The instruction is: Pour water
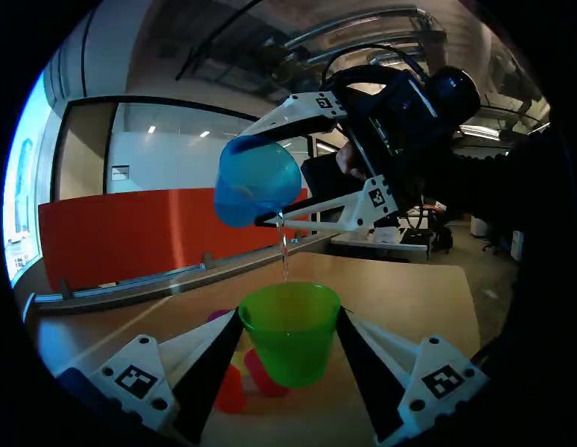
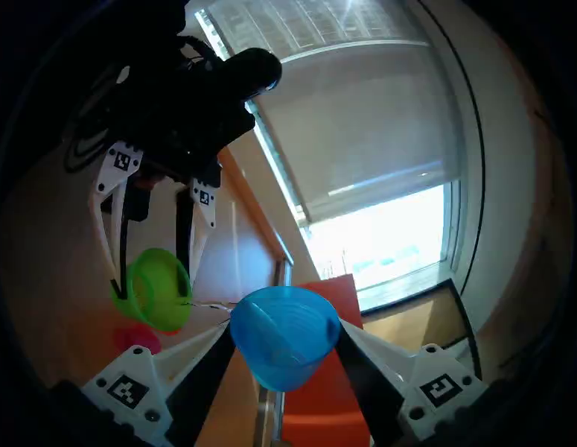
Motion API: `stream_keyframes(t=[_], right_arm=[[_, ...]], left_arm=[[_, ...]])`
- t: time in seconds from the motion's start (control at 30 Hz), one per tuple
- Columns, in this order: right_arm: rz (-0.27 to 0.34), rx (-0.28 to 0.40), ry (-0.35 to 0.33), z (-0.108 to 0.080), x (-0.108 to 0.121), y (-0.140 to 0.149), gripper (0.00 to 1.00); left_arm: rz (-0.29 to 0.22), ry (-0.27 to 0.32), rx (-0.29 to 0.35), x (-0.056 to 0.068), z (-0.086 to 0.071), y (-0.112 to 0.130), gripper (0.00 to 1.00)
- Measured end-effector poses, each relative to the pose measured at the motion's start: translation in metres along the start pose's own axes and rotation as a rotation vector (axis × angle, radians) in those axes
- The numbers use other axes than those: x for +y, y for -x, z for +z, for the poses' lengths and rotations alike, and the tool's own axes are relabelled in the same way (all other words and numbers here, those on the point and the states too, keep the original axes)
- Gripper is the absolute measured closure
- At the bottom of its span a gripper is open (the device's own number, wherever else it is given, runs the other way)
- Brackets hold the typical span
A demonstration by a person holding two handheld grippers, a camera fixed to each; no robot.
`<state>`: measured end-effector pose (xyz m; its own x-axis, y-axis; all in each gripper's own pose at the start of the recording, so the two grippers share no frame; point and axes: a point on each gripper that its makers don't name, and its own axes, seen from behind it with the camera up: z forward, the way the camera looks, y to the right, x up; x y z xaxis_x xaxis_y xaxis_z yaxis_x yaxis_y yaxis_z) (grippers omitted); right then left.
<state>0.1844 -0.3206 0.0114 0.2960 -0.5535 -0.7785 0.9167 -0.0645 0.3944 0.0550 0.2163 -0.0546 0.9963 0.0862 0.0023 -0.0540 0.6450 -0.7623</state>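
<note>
L: my left gripper (image 1: 288, 322) clamped the green cup (image 1: 289, 346) over the desk (image 1: 407, 290) | R: right gripper (image 2: 284, 331) held the blue cup (image 2: 284, 354) tipped above it (thin water stream (image 1: 284, 253) fell in) | pink cups (image 1: 262, 374) lay beneath.

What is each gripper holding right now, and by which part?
The left gripper clamps the upright green plastic cup by its side walls; the right gripper clamps the tilted blue plastic cup by its side walls.

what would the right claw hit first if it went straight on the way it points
Past the blue cup it grips, the right claw looks clear until the orange panel, though depth is unclear. The green cup sits off to the side.
</note>
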Motion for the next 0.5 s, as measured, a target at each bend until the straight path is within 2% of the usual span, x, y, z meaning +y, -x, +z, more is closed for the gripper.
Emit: stream_keyframes(t=[0.5], right_arm=[[-0.040,-0.004,0.006,0.0000,0.0011,-0.0012,0.09]], left_arm=[[0.002,-0.003,0.000,-0.0004,0.0010,0.0002,0.12]])
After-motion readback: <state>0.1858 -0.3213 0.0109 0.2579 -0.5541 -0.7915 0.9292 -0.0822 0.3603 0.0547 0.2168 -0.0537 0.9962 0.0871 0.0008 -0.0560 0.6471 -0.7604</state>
